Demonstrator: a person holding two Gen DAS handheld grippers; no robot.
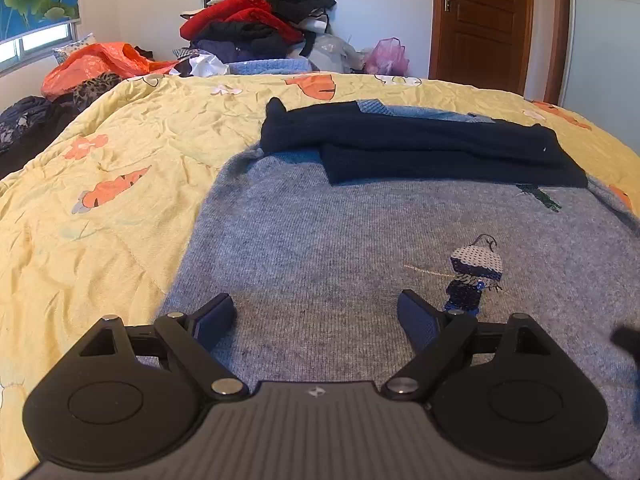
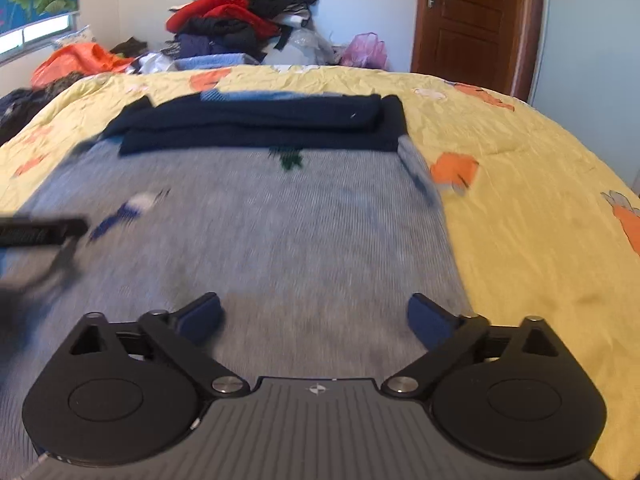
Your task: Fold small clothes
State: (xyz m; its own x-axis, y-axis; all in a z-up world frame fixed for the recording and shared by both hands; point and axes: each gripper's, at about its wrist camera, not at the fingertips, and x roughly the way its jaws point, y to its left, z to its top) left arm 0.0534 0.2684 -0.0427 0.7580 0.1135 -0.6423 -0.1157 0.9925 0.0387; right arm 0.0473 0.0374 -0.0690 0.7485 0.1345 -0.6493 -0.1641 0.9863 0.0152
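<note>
Fingers (image 1: 216, 316) spread wide on both grippers, I'm hovering over the grey knitted sweater (image 1: 340, 240); its near hem is lying just below them.

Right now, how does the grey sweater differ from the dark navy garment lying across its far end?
The grey sweater is spread out flat in a single layer, while the navy garment is folded into stacked layers. The sweater is light grey with a sequinned figure; the navy one looks plain. The sweater covers far more of the quilt. Both are knits lying on the bed, and neither open gripper holds them.
</note>
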